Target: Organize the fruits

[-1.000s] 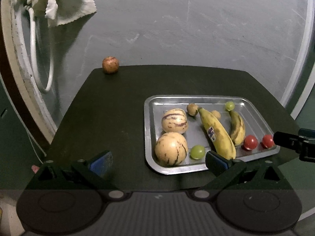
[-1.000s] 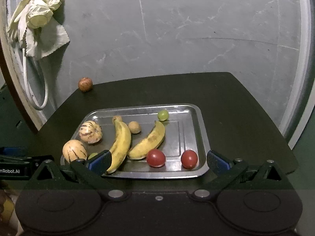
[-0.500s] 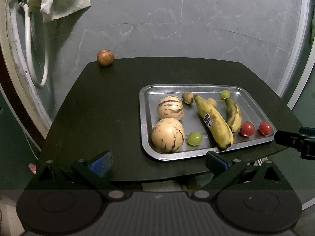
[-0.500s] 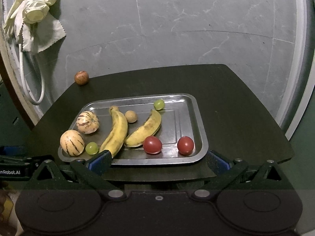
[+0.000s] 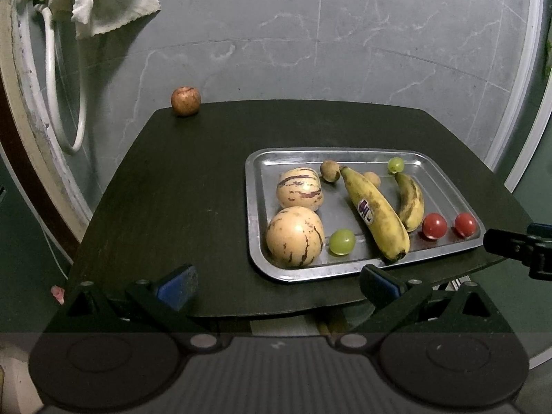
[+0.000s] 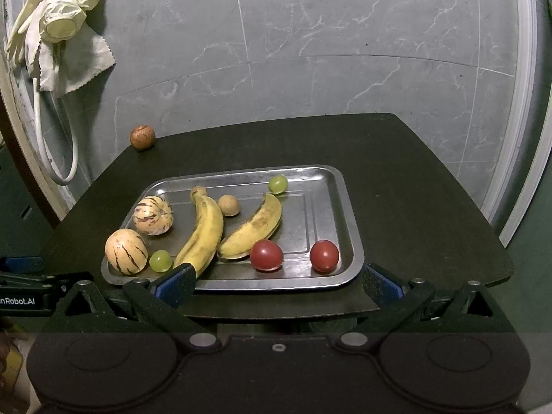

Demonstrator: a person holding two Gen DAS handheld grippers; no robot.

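Note:
A metal tray on a dark table holds two striped melons, two bananas, two green grapes, two tomatoes and two small brown fruits. A reddish apple sits alone at the table's far left corner. My left gripper is open and empty at the table's near edge, left of the tray's front. My right gripper is open and empty just before the tray's front rim.
The dark table stands against a grey marble wall. A cloth and rubber gloves hang on a white hose at the upper left. The other gripper shows at the right edge in the left wrist view.
Both grippers have pulled back from the tray and risen a little. More of the table's near edge shows. The fruits have not moved.

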